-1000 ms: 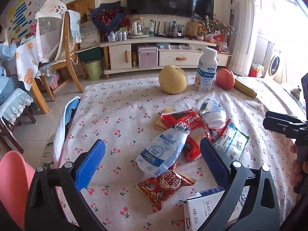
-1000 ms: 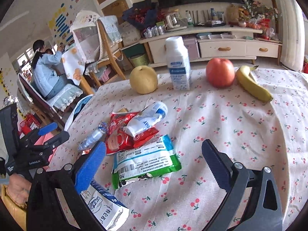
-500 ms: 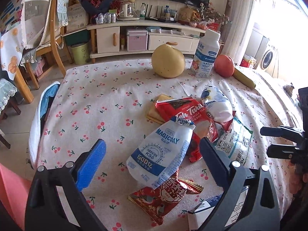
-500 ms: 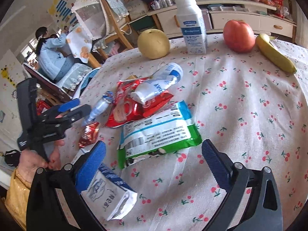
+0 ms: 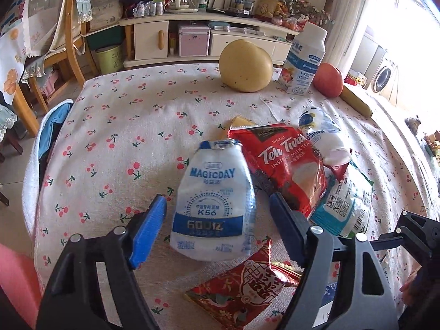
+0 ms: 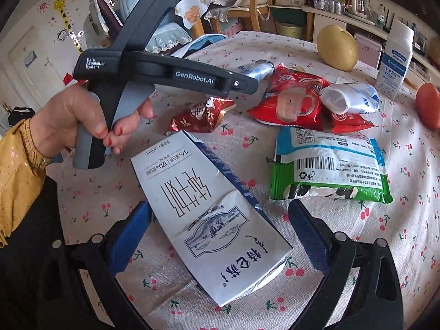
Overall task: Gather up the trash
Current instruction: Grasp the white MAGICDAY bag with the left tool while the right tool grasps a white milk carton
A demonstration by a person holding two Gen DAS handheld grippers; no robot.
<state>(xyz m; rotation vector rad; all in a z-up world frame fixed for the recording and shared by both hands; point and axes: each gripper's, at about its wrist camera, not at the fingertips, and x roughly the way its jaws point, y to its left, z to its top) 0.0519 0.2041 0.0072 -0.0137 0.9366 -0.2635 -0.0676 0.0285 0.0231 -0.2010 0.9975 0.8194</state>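
We hold our left gripper point(image 5: 217, 225) angled down over the cherry-print tablecloth point(image 5: 123, 126), its jaws closing around the blue-and-white Magicday bottle point(image 5: 214, 200), which lies flat between the blue pads point(image 5: 148, 228). Neither pad touches the bottle; a gap shows on each side. Just beyond the right finger lies the red Teh Tarik packet point(image 5: 288, 165), with a second crushed white bottle point(image 5: 324, 137) resting on its far edge. Below the bottle, close under the gripper, sits a small red snack wrapper point(image 5: 247, 288). Farther ahead stand a yellow pear point(image 5: 246, 66), an upright white drink bottle point(image 5: 304, 60) and a red apple point(image 5: 328, 79).

Our right gripper point(image 6: 220, 233) has its jaws standing wide, and a flattened white milk carton point(image 6: 209, 214) lies between them, clear of both pads. Just ahead and to the right of it lies a green-and-white wrapper point(image 6: 330, 170) showing its barcode. Ahead and to the left, our left hand point(image 6: 79, 118) grips the handle of the other gripper, with a yellow sleeve point(image 6: 19, 170) at the wrist.
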